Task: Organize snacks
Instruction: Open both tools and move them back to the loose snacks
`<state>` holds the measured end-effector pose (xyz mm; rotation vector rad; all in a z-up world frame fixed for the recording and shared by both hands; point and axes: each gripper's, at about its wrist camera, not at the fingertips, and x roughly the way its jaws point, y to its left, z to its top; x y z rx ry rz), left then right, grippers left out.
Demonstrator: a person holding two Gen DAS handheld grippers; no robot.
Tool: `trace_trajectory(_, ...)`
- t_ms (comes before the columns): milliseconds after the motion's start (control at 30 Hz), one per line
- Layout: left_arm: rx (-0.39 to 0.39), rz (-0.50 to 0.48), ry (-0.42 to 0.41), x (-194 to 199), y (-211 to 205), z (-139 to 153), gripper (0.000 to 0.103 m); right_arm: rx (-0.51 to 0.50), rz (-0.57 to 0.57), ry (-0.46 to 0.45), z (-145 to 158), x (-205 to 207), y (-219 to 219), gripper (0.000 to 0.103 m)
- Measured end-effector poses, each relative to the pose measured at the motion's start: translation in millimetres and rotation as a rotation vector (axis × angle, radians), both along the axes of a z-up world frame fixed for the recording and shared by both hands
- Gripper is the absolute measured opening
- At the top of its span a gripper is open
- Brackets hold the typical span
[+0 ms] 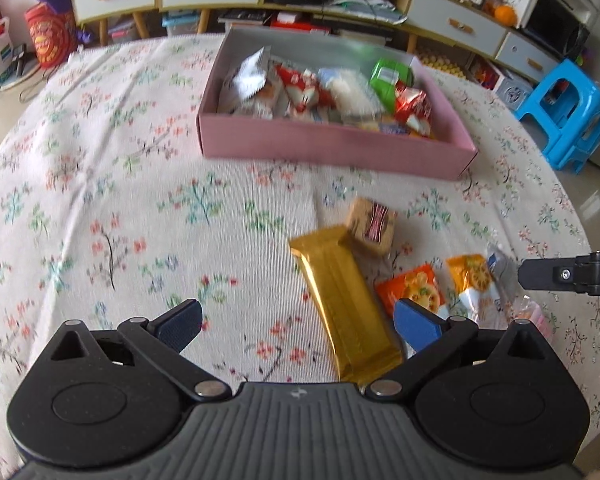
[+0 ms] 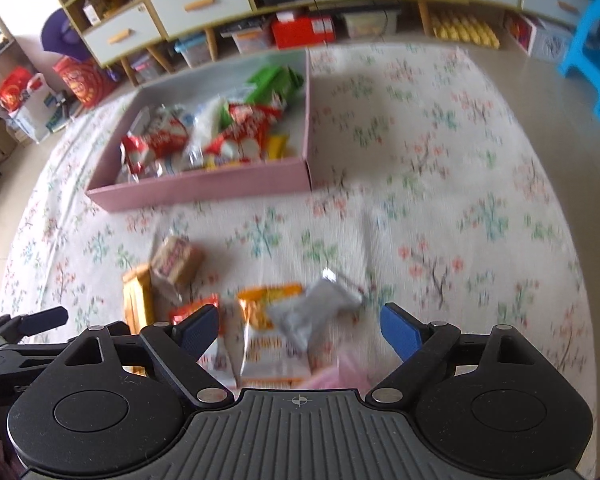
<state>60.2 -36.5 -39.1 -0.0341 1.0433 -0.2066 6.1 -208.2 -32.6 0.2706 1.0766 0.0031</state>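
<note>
floral tablecloth (image 1: pixel 100 200): one pink box (image 1: pixel 332 148), five loose snacks; both hand-held grippers (image 1: pixel 296 326) (image 2: pixel 300 330) wide, empty.

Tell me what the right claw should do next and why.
Probably lower the right claw onto the orange snack packet and close. Its jaws stand open with the packet lying loose between them on the tablecloth, outside the pink box.

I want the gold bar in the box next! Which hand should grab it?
Probably the left. The gold bar lies just ahead of the left gripper, between its open fingers. The right gripper sits over the orange packets, with the bar off beside it. The pink box is beyond.
</note>
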Motion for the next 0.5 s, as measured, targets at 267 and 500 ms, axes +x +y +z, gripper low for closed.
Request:
trace_trajectory(267, -0.025, 0.044, 0.033, -7.5, -9.6, -11.1, 0.099, 0.07, -0.129, 0.101, -18.3, -5.7, -12.1, 0.089)
trace_trajectory(500, -0.014, 0.062, 0.025, -7.1, -18.7, -16.6, 0.088, 0.106, -0.187, 0.184, -34.9, -11.7, -14.5, 0.089)
